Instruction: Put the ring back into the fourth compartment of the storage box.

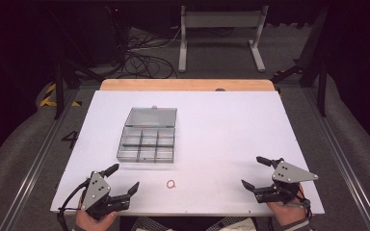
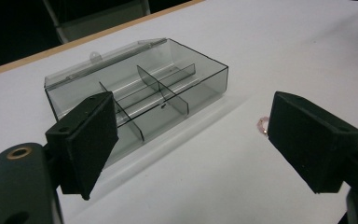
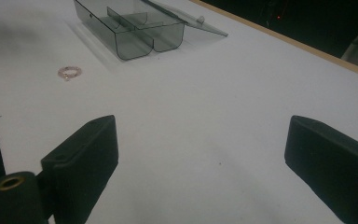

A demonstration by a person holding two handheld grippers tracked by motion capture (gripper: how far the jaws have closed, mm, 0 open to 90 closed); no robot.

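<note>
Nothing done yet; ring [image 1: 172,184] lying low centre on table [image 1: 231,125], outside open box [image 1: 147,139]; left gripper [image 1: 123,179] and right gripper [image 1: 256,172] with fingers spread, empty.

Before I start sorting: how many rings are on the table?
1. A small pinkish ring lies on the white table, near its front edge, in front of the open clear box.

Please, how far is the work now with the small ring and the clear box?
Done: the clear box stands open on the white table, its compartments look empty. In hand: nothing; the left tongs and right tongs are open, resting at the near edge. Left: the small ring lies on the table, probably to be picked up and boxed.
</note>
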